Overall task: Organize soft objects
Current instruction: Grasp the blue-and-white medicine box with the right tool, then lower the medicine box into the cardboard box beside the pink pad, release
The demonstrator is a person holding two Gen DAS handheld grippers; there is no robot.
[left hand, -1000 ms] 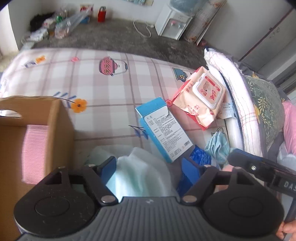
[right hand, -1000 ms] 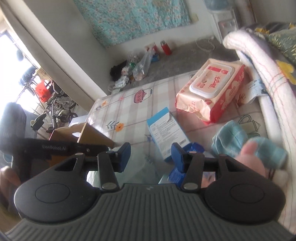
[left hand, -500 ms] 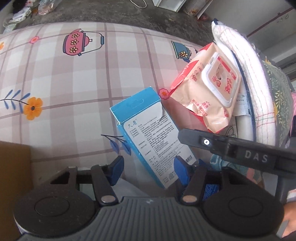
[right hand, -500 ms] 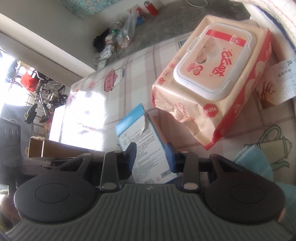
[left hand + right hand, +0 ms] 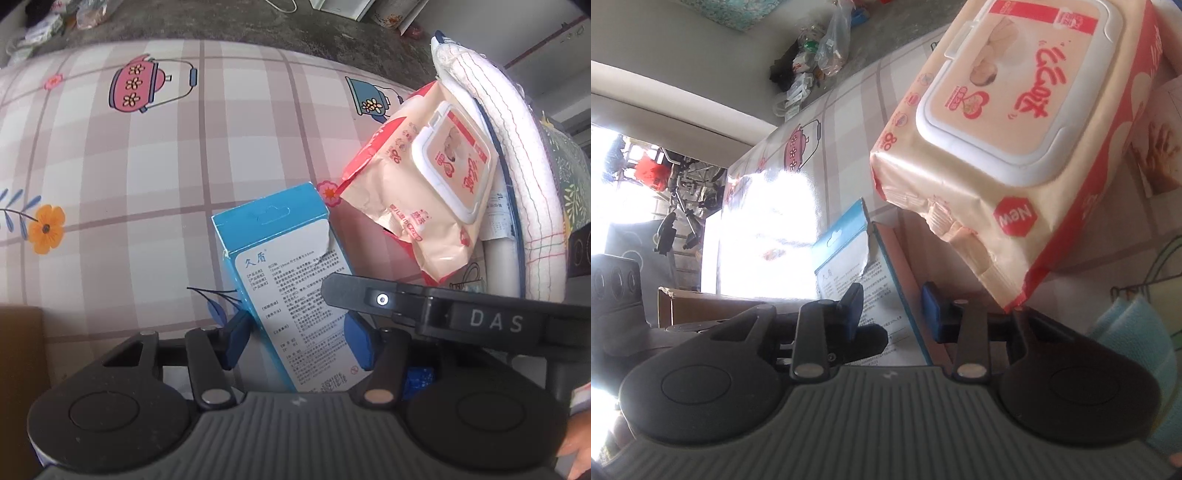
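Observation:
A blue box (image 5: 280, 266) with a white printed label lies flat on the checked bedsheet (image 5: 147, 166). My left gripper (image 5: 297, 341) points down at its near end; the jaws are closing, and both blue pads touch the box's long sides. My right gripper (image 5: 892, 310) hangs low over the same blue box (image 5: 849, 273), jaws opening. Its left pad is above the label and its right pad is just past the box's right edge, gripping nothing. One of its black fingers (image 5: 369, 295) crosses the left wrist view. A wet-wipes pack (image 5: 424, 192) lies to the right.
The wipes pack (image 5: 1015, 122) leans close behind the box. A teal cloth (image 5: 1126, 339) lies at the right, a folded quilt (image 5: 517, 166) along the right edge. A cardboard box (image 5: 701, 306) stands at the left. A person's hand (image 5: 580, 443) shows at the corner.
Both grippers came down onto the blue box. The left one left the pale cloth and cardboard box behind and narrowed its jaws around the box. The right one tipped downward and narrowed.

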